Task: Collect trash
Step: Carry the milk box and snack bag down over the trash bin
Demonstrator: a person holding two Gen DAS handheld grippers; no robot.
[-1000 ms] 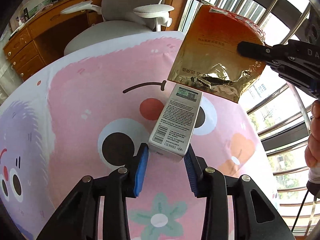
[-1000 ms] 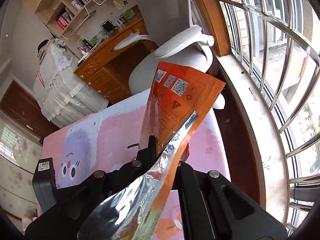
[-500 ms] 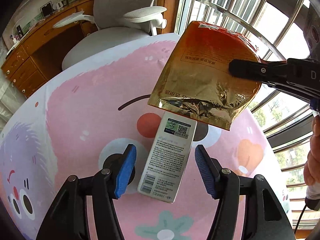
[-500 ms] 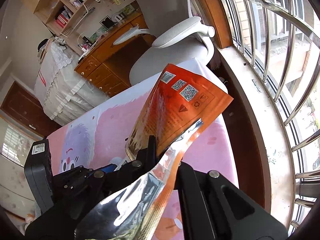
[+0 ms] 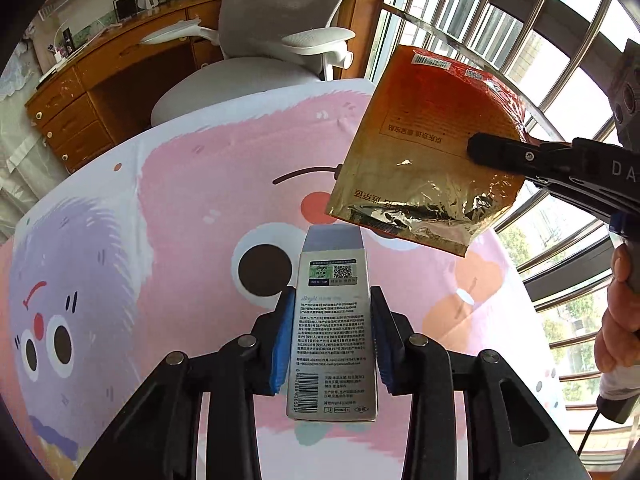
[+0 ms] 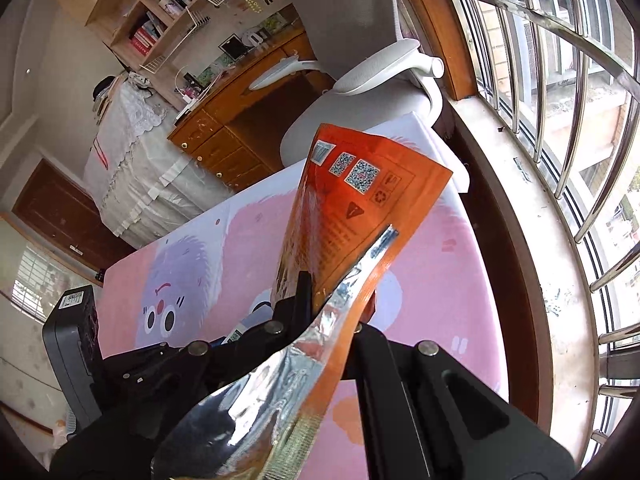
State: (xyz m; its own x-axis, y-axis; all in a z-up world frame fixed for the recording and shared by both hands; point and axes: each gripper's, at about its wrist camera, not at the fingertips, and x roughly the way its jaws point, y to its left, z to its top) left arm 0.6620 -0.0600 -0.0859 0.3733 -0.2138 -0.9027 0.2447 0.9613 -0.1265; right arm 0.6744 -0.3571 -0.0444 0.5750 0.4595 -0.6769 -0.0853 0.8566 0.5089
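The left gripper [image 5: 331, 336] has its blue pads [image 5: 282, 336] pressed against both long sides of a silver carton [image 5: 332, 332], jaws narrowed to the carton's width; the carton points away along the fingers, near the middle of the pink cartoon tablecloth [image 5: 192, 208], though whether it rests on the cloth or is already lifted clear I cannot tell; to the right and a little farther off, the right gripper [image 6: 328, 300] is clamped on an opened orange foil pouch [image 5: 432, 148], held in the air above the cloth with its torn, silvery mouth toward the near side; a hand [image 5: 618, 320] shows at the right edge by the window bars [image 5: 520, 36]; judging by this, both pieces of trash are gripped and the step in hand is bringing them together; the next move likely calls for steering the carton's far end into the pouch mouth, keeping that mouth spread; no bin is visible
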